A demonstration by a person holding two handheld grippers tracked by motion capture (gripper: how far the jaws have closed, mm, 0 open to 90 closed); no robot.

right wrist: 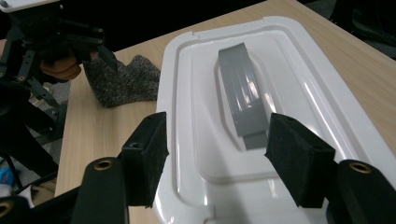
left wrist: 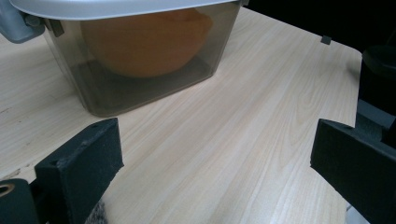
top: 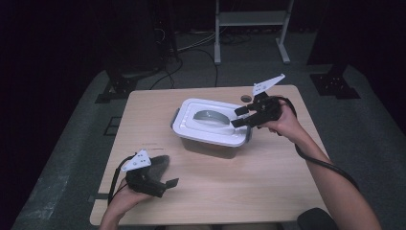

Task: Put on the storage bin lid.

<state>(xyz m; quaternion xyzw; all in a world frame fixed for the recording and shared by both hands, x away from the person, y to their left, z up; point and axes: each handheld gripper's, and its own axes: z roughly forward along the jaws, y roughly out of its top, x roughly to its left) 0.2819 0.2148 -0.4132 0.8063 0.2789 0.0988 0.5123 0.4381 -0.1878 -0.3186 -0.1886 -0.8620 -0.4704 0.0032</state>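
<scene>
A storage box with a white lid [top: 210, 132] and a grey handle [top: 209, 116] stands mid-table. Through its smoky wall [left wrist: 140, 88] I see a round orange thing [left wrist: 144, 42] inside. My right gripper [top: 236, 118] hovers over the lid's right end, open; in the right gripper view its jaws [right wrist: 217, 161] stand apart above the lid [right wrist: 289, 70], near the end of the handle [right wrist: 240, 93], touching nothing. My left gripper [top: 168, 171] rests at the front left, open and empty [left wrist: 217, 158], beside a grey speckled cloth [top: 160, 160] that also lies beside the lid [right wrist: 126, 81].
The wooden table [top: 268, 182] has bare surface in front of the box. A small round hole [top: 245, 98] sits near its far edge. Beyond the table stand a metal frame [top: 251, 28] and cables on the floor.
</scene>
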